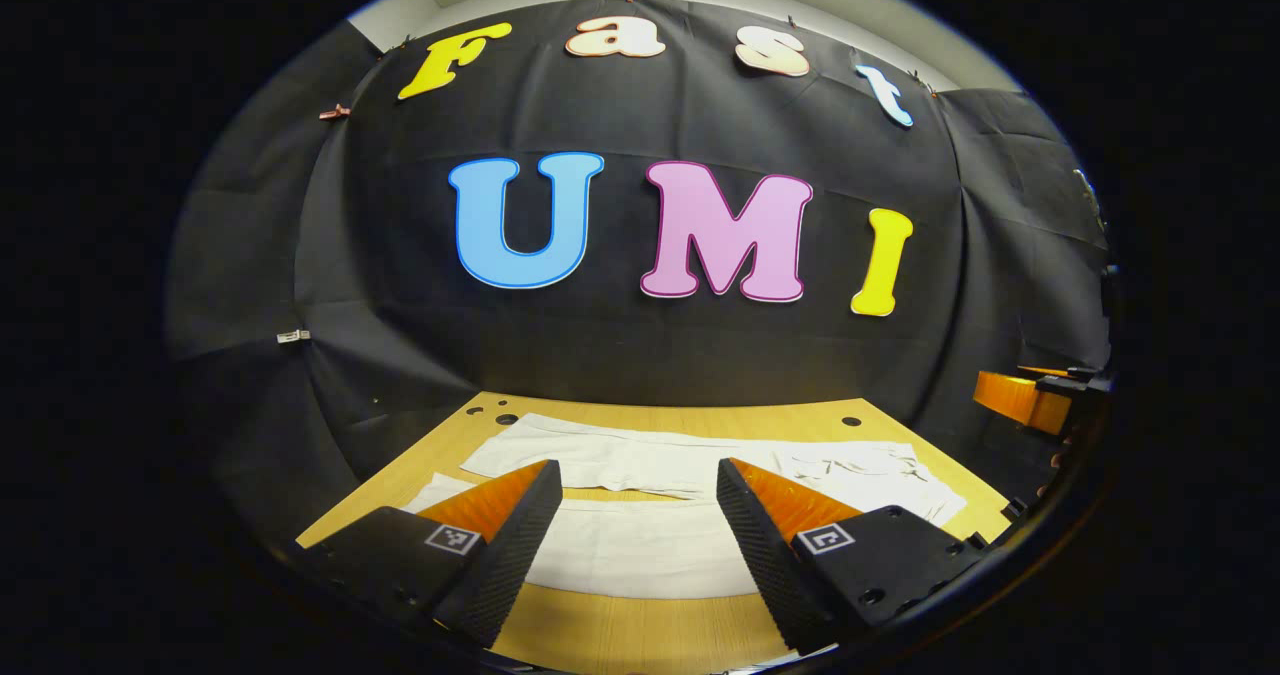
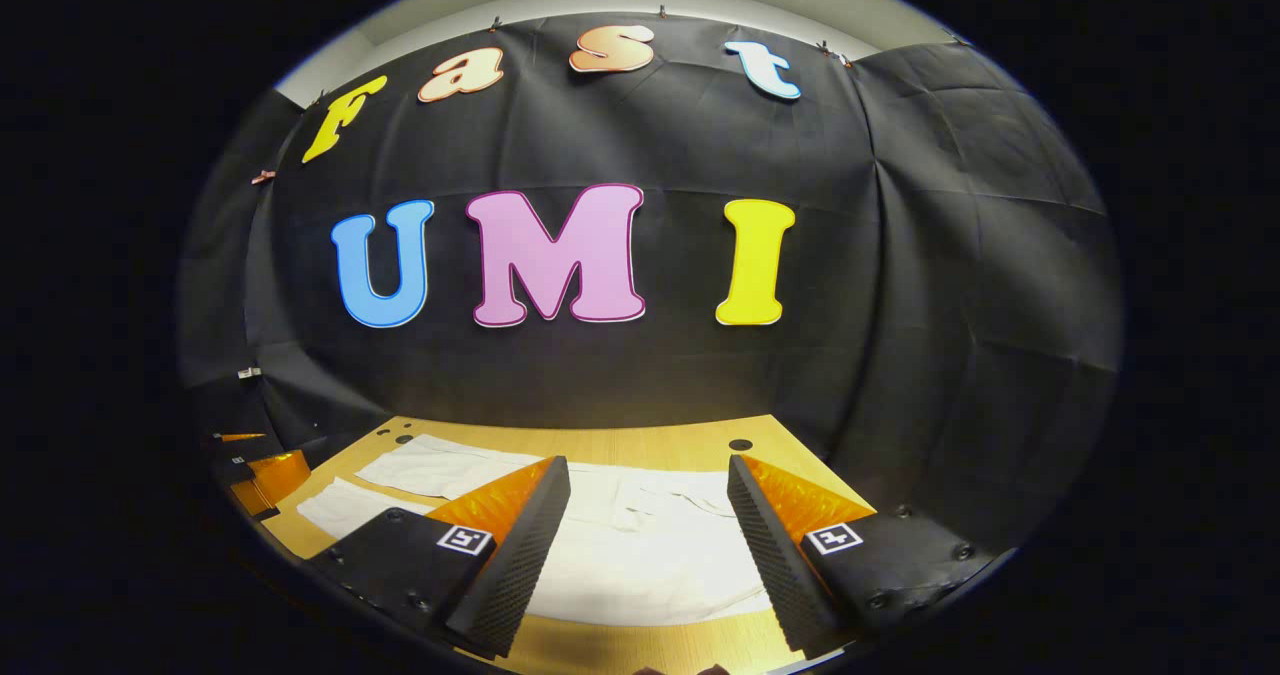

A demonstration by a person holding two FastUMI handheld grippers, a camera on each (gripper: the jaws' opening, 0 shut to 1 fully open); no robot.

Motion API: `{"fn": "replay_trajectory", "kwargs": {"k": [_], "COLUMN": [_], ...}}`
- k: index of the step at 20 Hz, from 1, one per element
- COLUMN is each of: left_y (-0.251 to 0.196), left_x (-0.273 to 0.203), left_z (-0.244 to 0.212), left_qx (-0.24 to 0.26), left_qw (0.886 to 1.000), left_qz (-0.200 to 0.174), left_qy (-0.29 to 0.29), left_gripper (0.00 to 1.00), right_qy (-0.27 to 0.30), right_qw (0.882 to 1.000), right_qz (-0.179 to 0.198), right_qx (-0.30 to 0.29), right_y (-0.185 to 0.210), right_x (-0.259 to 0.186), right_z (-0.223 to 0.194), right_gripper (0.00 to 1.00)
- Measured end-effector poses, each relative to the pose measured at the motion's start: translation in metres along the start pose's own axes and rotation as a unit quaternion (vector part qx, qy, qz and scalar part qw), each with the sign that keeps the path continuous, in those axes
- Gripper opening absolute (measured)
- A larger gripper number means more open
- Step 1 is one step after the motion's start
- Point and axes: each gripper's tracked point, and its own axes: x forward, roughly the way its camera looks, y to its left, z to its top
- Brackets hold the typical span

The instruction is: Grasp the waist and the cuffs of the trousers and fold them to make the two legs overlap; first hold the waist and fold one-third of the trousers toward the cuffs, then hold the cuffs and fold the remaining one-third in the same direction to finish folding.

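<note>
i see the white trousers (image 1: 700, 475) spread flat on the wooden worktop (image 1: 620, 635), the two legs lying side by side with a strip of bare wood between them in the left gripper view. my left gripper (image 1: 640, 525) hangs above the near leg with its fingers wide apart and nothing between them. past its right finger, the waist end shows creased cloth toward the right of the worktop. at the far right edge of that view i catch an orange and black part that is probably the other gripper, though it is too cut off to be sure.

in the right gripper view, my right gripper (image 2: 648, 535) is spread just as wide, holding nothing, poised over the broad waist end of the trousers (image 2: 640, 545). the legs run off to the left from there, toward the far left of the worktop (image 2: 650, 450). small dark holes dot the worktop near the black cloth wall (image 2: 900, 305).
</note>
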Motion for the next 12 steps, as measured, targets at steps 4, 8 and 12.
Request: {"fn": "replay_trajectory", "kwargs": {"k": [4,8,12], "left_y": [0.001,0.006,0.016], "left_x": [0.008,0.015,0.023], "left_z": [0.002,0.005,0.006], "left_qx": [0.002,0.015,0.023], "left_qw": [1.0,1.0,0.999], "left_qz": [0.004,0.009,0.026], "left_qy": [-0.004,-0.009,-0.012], "left_gripper": [0.99,0.99,0.99], "right_qy": [-0.002,-0.003,-0.003], "right_qw": [1.0,1.0,1.0], "right_qz": [0.004,0.006,0.007], "right_qx": [-0.003,-0.009,-0.029], "right_y": [-0.001,-0.002,-0.006], "right_x": [0.015,0.032,0.048], "right_z": [0.0,0.0,-0.001], "right_gripper": [0.98,0.98,0.97]}}
